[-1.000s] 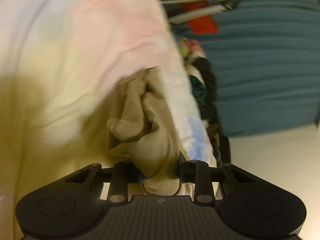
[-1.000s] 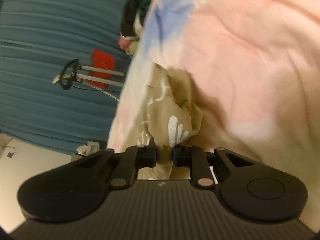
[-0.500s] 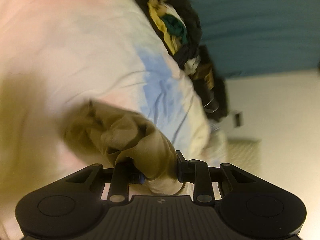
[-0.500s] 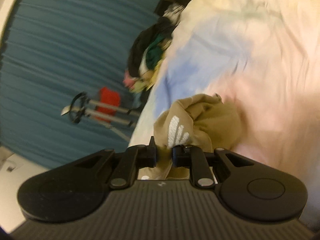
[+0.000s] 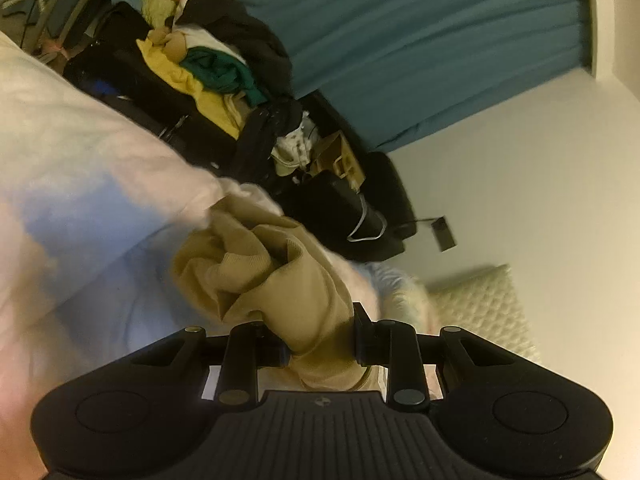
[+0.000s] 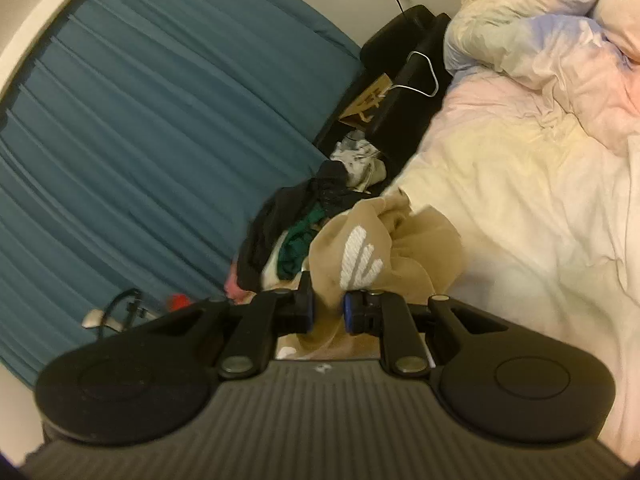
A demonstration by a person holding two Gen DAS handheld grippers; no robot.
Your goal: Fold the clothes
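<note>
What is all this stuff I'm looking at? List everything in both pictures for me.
Tan garment: one, tan with a white printed mark, bunched up, held over the bed by both grippers.
Duvet: one, pastel pink, blue and yellow, rumpled across the bed.
Clothes heap: one pile, black, yellow, green, pink and white, beside the bed.
Curtain: one, teal, pleated, behind the heap.
Wire hanger: one, white, on a black item near the bed.
Quilted pillow: one, cream, at the wall.
Wall plug: one, dark, on the white wall.
Left hand-held gripper: one, black, shut on the garment.
Right hand-held gripper: one, black, shut on the garment.
</note>
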